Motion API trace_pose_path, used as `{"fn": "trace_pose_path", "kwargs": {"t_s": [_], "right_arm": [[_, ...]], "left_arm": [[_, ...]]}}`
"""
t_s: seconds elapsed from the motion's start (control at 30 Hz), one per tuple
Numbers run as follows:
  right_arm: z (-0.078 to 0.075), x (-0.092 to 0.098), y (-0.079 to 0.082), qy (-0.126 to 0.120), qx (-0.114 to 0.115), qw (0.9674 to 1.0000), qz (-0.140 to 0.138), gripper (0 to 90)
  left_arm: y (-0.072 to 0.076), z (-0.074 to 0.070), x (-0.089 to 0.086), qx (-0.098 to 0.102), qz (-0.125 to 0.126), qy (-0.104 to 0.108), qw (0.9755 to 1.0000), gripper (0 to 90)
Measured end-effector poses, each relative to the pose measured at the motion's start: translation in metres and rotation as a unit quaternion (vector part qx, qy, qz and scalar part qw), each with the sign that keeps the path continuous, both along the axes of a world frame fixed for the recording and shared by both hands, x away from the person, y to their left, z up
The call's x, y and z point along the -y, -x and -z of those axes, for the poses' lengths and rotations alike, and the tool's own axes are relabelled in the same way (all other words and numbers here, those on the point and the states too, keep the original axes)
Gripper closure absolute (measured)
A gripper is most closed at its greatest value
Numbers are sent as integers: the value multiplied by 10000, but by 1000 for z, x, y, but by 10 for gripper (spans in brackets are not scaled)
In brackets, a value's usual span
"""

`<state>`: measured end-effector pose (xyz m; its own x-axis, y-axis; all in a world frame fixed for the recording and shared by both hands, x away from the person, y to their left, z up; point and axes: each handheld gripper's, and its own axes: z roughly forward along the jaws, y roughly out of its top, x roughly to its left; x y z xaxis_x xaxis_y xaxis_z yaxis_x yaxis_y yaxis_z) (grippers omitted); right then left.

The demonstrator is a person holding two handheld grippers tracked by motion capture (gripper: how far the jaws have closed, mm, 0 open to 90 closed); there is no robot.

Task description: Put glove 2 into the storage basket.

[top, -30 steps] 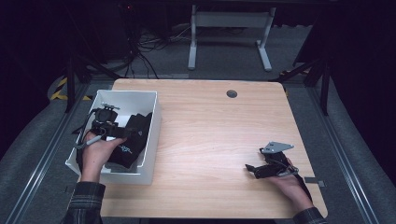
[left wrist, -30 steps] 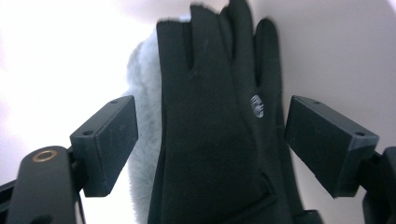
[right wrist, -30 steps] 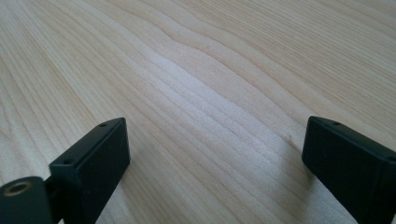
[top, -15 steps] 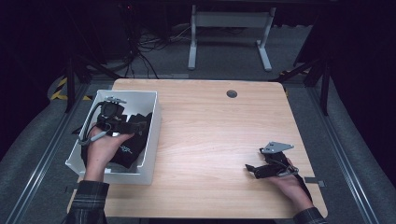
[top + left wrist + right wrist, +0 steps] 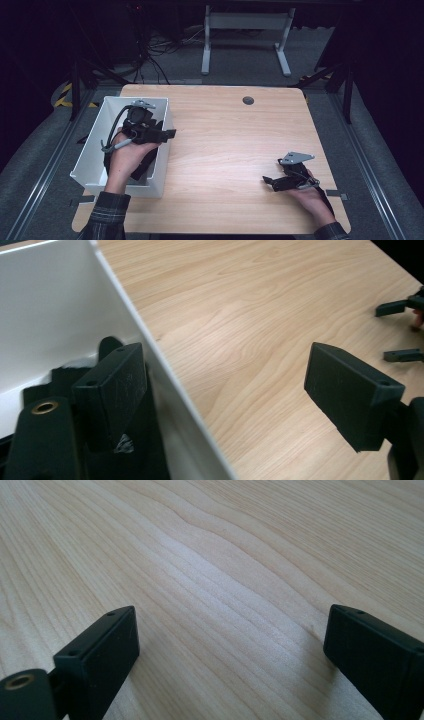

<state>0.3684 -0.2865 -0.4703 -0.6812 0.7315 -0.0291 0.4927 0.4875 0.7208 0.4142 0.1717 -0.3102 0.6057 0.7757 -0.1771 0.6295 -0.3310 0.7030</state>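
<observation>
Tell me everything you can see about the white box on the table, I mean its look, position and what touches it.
The white box is a rectangular open-topped bin with thin, smooth walls, plastic by its look. It stands upright on the wooden table near its left edge. Dark black items lie inside; what they are I cannot tell. The left gripper hangs over its right wall with jaws open, one jaw above the inside and one above the table. Whether it touches the wall is unclear.

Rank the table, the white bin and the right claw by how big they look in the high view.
1. Table, by far the largest.
2. White bin, at its left edge.
3. Right claw, smallest, though it sits nearer the camera than most of the bin.
</observation>
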Motion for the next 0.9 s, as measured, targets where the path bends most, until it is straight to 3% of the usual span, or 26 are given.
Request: {"fn": "trace_pose_path", "kwargs": {"t_s": [0.5, 0.9], "right_arm": [[0, 0, 0, -1, -2, 10000, -6, 78], [0, 0, 0, -1, -2, 10000, -20, 78]], "left_arm": [[10, 1, 48, 145, 546, 2, 9984, 146], [24, 19, 91, 255, 1006, -114, 9945, 117]]}}
